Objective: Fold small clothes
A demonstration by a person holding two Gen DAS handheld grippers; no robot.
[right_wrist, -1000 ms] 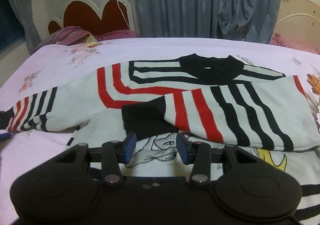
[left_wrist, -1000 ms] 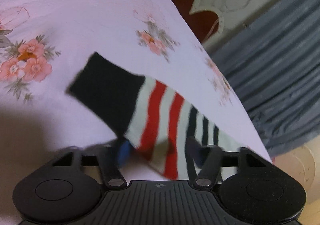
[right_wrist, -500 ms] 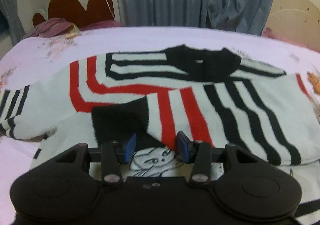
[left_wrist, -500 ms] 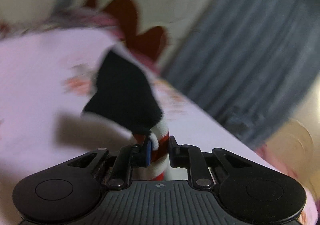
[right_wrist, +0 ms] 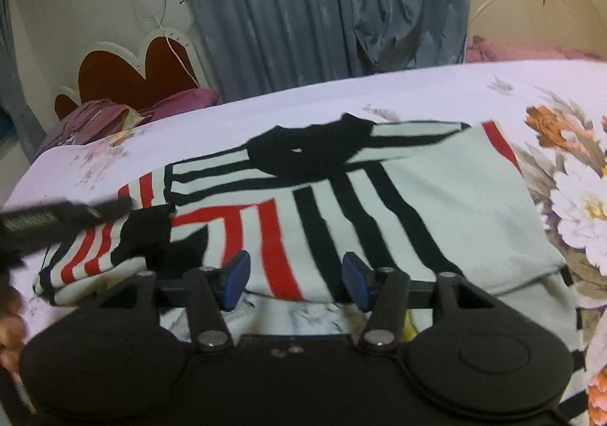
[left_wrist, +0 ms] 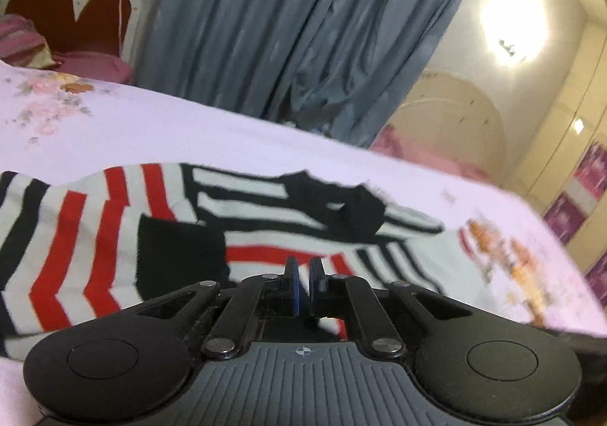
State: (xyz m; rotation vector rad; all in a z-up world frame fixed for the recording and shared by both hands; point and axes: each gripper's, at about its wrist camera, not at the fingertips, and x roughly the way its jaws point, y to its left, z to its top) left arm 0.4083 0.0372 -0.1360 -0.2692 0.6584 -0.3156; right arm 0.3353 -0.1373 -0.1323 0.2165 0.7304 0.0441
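Grey curtains (right_wrist: 322,5) hang behind a bed (right_wrist: 265,103) with a pale flowered sheet, and on this sheet the folding is going on. Closest to me, the left gripper (left_wrist: 303,285) has its blue pads pressed together; in its own view I see no cloth between them, but in the right wrist view its blurred body reaches in from the left edge toward the black cuff (right_wrist: 146,232) of the left sleeve (right_wrist: 95,251), which is raised and crossing over the body, so I judge the cuff is pinched, though the tips are too blurred to be sure. The right gripper (right_wrist: 296,280) has its jaws apart and they are opening; nothing is between them, and they hover just above the lower edge of the sleeve already folded across the chest. Around both lies the striped sweater (right_wrist: 341,206), white with red and black bands, its black collar (right_wrist: 307,156) toward the curtains and its lower part under the right gripper. Further out are the red headboard (right_wrist: 129,73) and purple pillows (right_wrist: 95,115). The danger I see is this: the left sleeve travels fast and is held only at the cuff, so it may slip out, or land twisted and bunched. The pull can also drag the body and disturb the fold already made, because the right gripper presses nothing down.
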